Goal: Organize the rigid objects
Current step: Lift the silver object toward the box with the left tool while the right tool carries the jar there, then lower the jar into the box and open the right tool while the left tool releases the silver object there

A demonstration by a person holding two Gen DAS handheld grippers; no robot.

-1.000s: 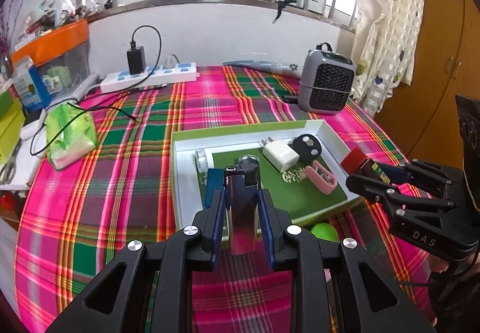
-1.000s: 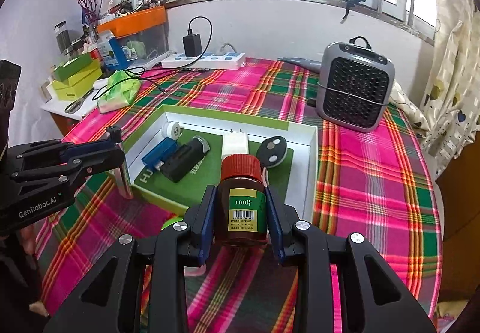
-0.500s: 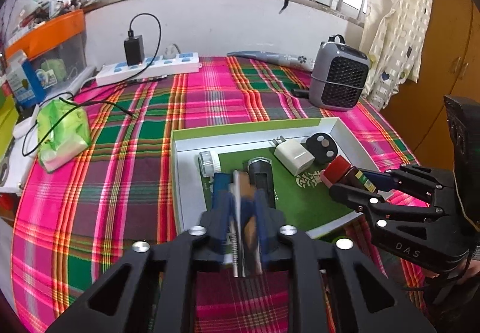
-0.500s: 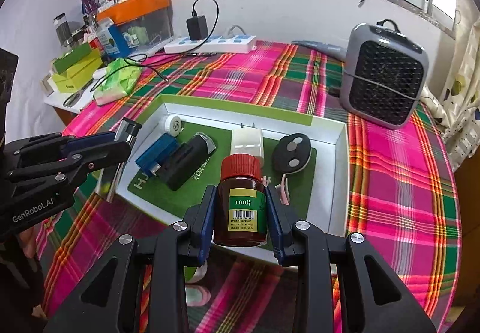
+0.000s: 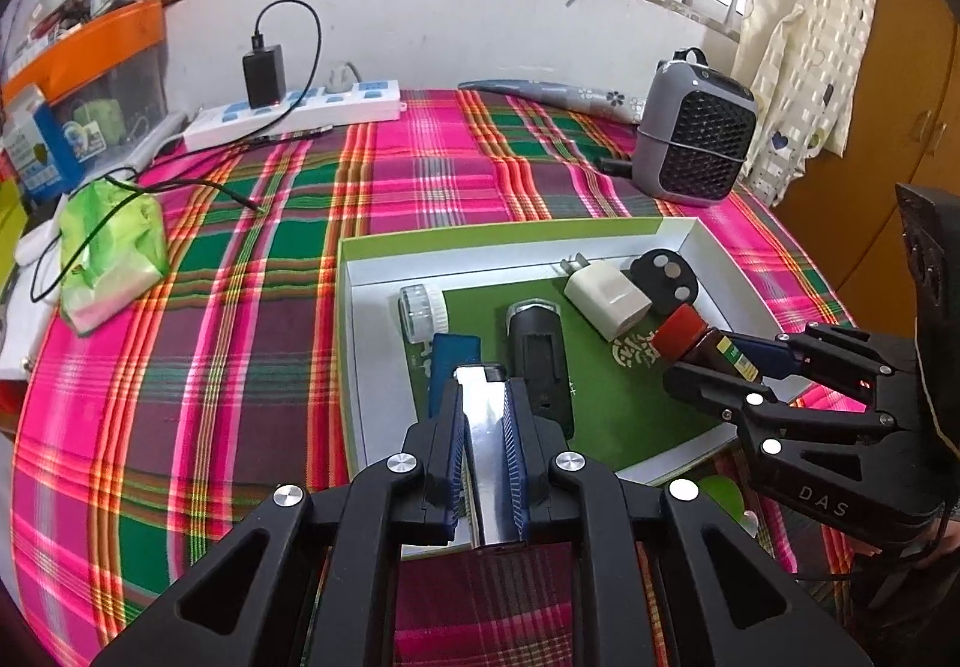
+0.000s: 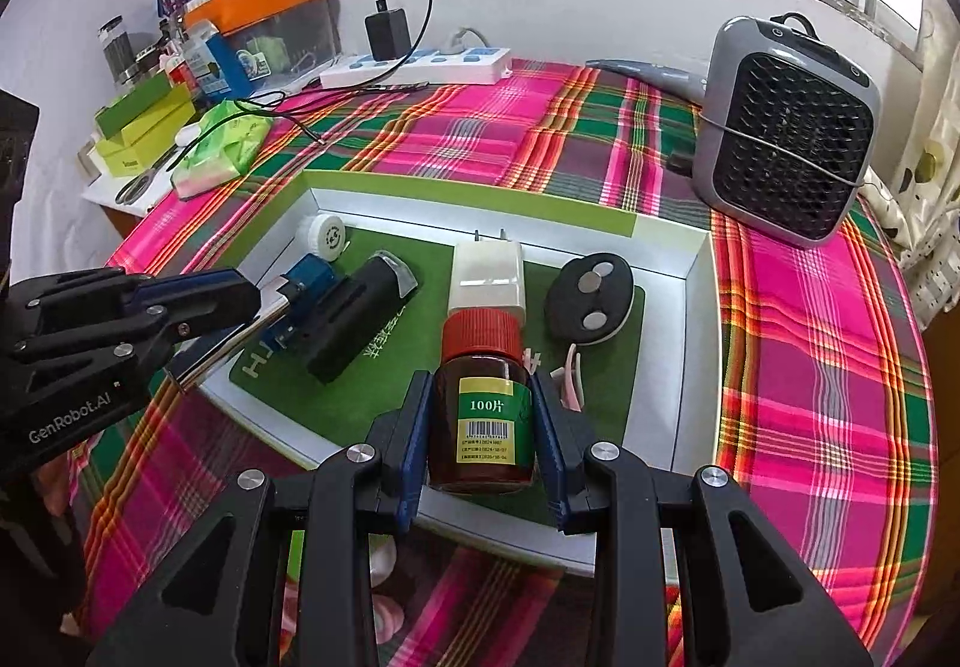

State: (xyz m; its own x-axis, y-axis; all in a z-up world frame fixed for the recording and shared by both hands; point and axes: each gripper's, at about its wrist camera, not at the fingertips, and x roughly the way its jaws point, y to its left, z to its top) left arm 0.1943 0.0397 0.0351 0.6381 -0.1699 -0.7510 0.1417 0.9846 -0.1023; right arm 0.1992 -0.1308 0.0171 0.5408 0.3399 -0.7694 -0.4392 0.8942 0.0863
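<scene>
The left gripper (image 5: 485,415) pinches a shiny metal lighter (image 5: 483,463) lengthwise along its fingers, over the tray's (image 5: 504,241) near left edge. The right gripper (image 6: 482,427) clamps an upright brown bottle (image 6: 482,409), red cap up, above the tray's green mat.

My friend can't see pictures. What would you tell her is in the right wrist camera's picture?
The right gripper clamps a brown pill bottle with a red cap above a white tray on a plaid tablecloth. The tray holds a white plug, a black key fob and other small things, while the left gripper brings a shiny metal bar.
</scene>
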